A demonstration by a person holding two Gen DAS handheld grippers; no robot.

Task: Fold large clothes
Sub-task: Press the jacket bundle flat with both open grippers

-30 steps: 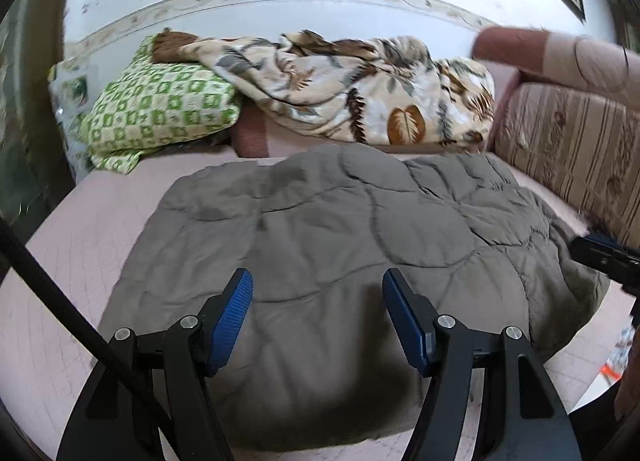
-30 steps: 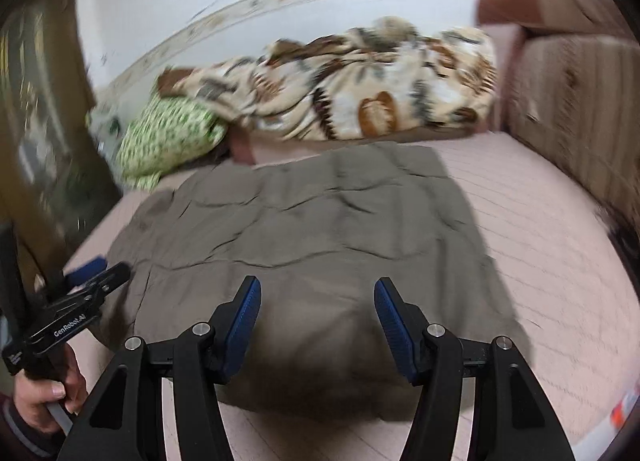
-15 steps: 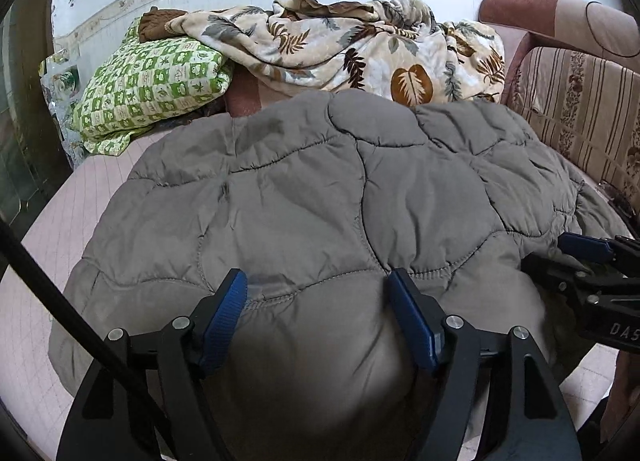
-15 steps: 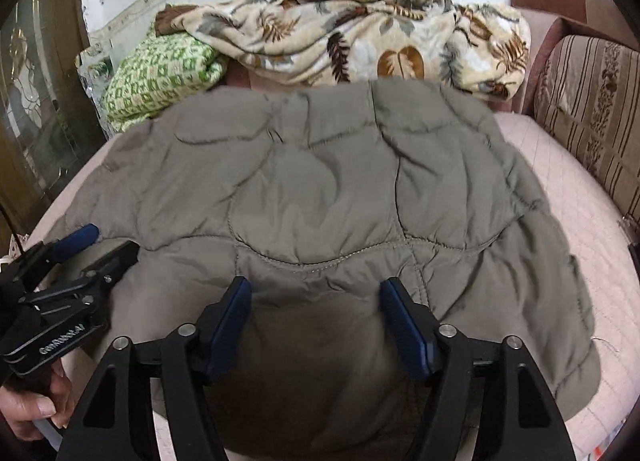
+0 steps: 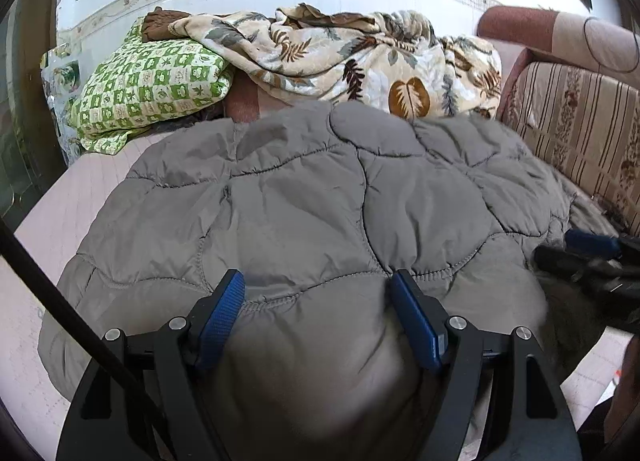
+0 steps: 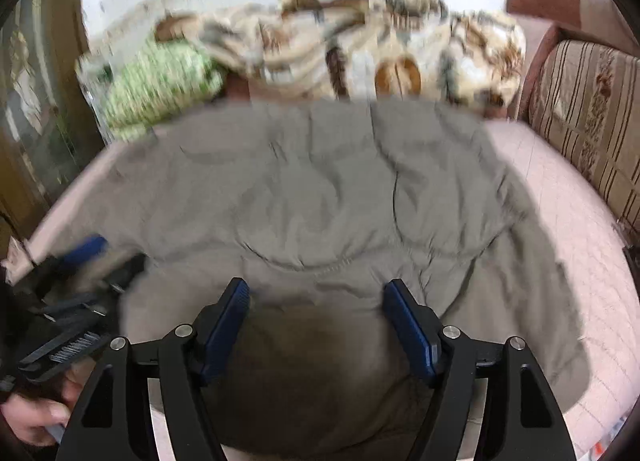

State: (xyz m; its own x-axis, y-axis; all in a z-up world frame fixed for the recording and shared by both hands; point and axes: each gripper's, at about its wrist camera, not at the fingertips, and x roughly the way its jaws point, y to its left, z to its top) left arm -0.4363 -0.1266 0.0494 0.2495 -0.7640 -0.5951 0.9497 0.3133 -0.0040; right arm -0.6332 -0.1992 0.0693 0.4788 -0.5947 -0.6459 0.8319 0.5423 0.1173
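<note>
A grey quilted garment (image 5: 320,201) lies spread over the pink bed (image 5: 80,189). My left gripper (image 5: 316,277) hangs just over its near edge, jaws wide. The fabric bulges up between the blue pads without being pinched. My right gripper (image 6: 317,284) stands the same way over the near edge of the same garment (image 6: 320,189), open, in a blurred view. Each gripper shows in the other's view: the right gripper (image 5: 592,257) at the garment's right side, the left gripper (image 6: 80,273) at its left side, with a hand (image 6: 28,417) on its handle.
A green checked pillow (image 5: 152,89) and a crumpled leaf-print blanket (image 5: 340,57) lie against the far wall. A striped sofa back (image 5: 580,121) runs along the right of the bed. A dark cable (image 5: 60,301) crosses the left wrist view.
Both grippers have dropped closer to the garment, which now fills much more of both views. Their jaws stand slightly wider. The right wrist view has gone blurry.
</note>
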